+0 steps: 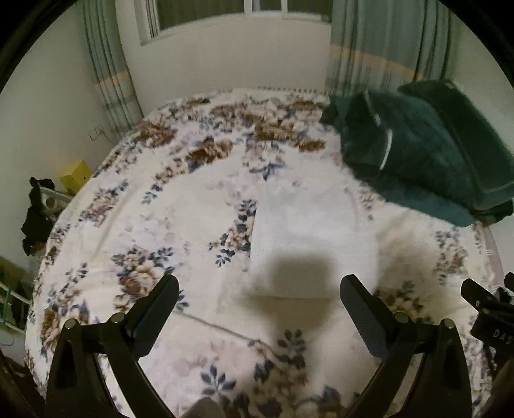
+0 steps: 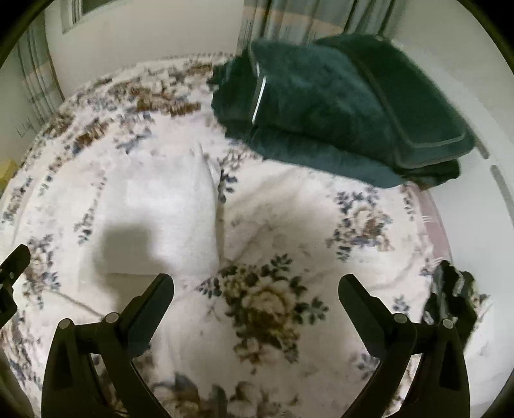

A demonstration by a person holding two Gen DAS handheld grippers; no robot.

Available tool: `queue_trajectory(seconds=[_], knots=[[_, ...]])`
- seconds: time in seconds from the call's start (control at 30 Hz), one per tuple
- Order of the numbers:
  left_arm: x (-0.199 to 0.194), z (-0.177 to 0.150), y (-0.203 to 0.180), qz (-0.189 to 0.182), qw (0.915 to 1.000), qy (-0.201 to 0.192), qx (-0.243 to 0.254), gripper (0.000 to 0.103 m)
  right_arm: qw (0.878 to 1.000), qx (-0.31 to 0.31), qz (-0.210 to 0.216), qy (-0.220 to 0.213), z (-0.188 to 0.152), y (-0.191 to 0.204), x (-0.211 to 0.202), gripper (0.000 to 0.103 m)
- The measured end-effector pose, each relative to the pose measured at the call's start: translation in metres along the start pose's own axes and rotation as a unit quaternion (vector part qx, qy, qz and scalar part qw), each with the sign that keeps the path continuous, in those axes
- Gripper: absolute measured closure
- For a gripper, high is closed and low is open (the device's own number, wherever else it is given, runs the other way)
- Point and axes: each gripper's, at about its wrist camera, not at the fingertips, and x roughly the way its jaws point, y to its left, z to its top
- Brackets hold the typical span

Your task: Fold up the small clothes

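The left claw (image 1: 260, 286) stands spread wide with nothing between its fingers, held above the bed (image 1: 180, 199) and looking down on it. The right claw (image 2: 257, 283) is likewise fully spread and empty. In the left wrist view the right claw's black frame shows at about 3 to 4 o'clock at the picture's edge; in the right wrist view a piece of the left claw pokes in at 9 o'clock.

Just past the left claw's fingertips, toward 12 o'clock, lies the white folded cloth (image 1: 308, 231), flat on the floral bedspread (image 1: 144, 267), a dark shadow falling across its near end. From the right wrist the same white folded cloth (image 2: 160, 205) lies toward 10 to 11 o'clock of the fingertips. It forms a neat rectangle with straight edges, soft and fuzzy in texture, pale against the blue and brown flowers; blur hides finer detail.

Farther out, at 1 to 2 o'clock, a stack of dark green blankets (image 1: 427, 151) sits on the bed's far corner, well apart from the cloth. A small dark striped garment (image 2: 449, 295) lies crumpled at 3 o'clock beside the right claw's right finger. Curtains (image 1: 379, 48) and a window (image 1: 244, 13) close the far wall; a yellow box (image 1: 75, 175) stands off the bed at 9 to 10 o'clock.
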Motion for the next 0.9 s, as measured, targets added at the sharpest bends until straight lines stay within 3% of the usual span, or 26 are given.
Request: queue_trajectory(seconds=[0.37, 0.57, 0.9], knots=[[-0.193, -0.021, -0.005, -0.016, 0.9976, -0.068, -0.003, 0.001, 0.995, 0.005, -0.002, -0.097, -0.047, -0.047, -0.238, 0.0], [-0.275, -0.037, -0.001, -0.022, 0.9951, -0.095, -0.014, 0.001, 0.989, 0.0, 0.003, -0.15, -0.082, -0.07, -0.35, 0.0], [-0.353, -0.064, 0.004, -0.009, 0.9904, -0.137, -0.012, 0.001, 0.98, -0.005, 0.021, -0.197, -0.138, -0.092, -0.454, 0.0]])
